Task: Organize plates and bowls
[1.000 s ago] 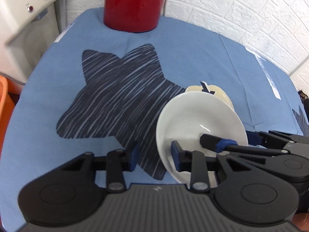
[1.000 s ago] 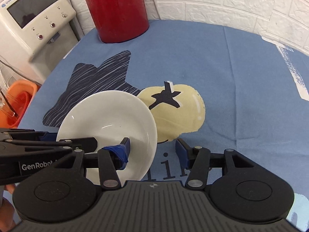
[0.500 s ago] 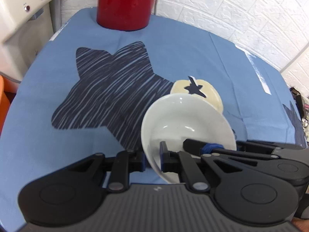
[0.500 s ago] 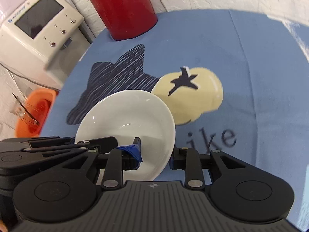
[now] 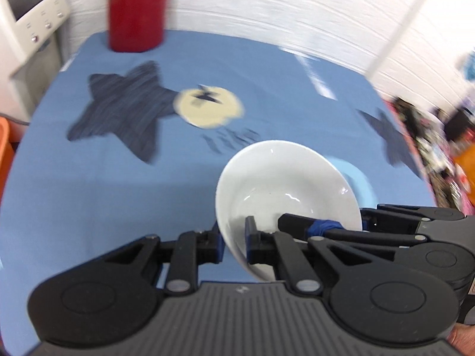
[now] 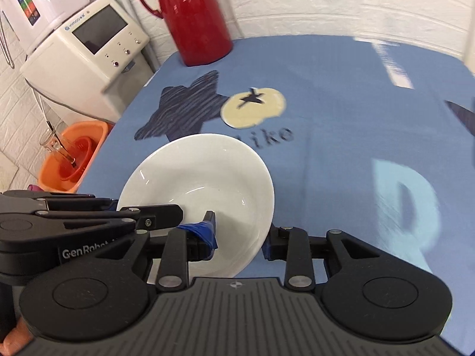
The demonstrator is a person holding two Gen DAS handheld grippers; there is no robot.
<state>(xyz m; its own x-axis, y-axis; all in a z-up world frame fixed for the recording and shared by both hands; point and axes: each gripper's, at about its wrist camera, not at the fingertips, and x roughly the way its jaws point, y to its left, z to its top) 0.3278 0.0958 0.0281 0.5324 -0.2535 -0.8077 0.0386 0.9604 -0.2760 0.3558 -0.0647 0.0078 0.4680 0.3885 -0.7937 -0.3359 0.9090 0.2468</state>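
A white bowl (image 5: 282, 184) hangs tilted above the blue tablecloth (image 5: 89, 192), held from both sides. My left gripper (image 5: 234, 240) is shut on its near left rim, one pad inside and one outside. In the right wrist view the same bowl (image 6: 202, 178) fills the lower middle. My right gripper (image 6: 239, 237) is shut on its right rim, with the blue-taped finger (image 6: 204, 231) inside the bowl. No plates or other bowls are in view.
A red thermos jug (image 6: 196, 17) stands at the table's far edge. A white appliance with a screen (image 6: 86, 47) sits beside the table on the left, an orange basin (image 6: 74, 154) with a glass below it. Blurred clutter (image 5: 430, 148) lines the right edge.
The left gripper went from open around the rim to shut on it, and the right closed in too. Both have carried the bowl up and back toward the near right; the now frames are motion-blurred.
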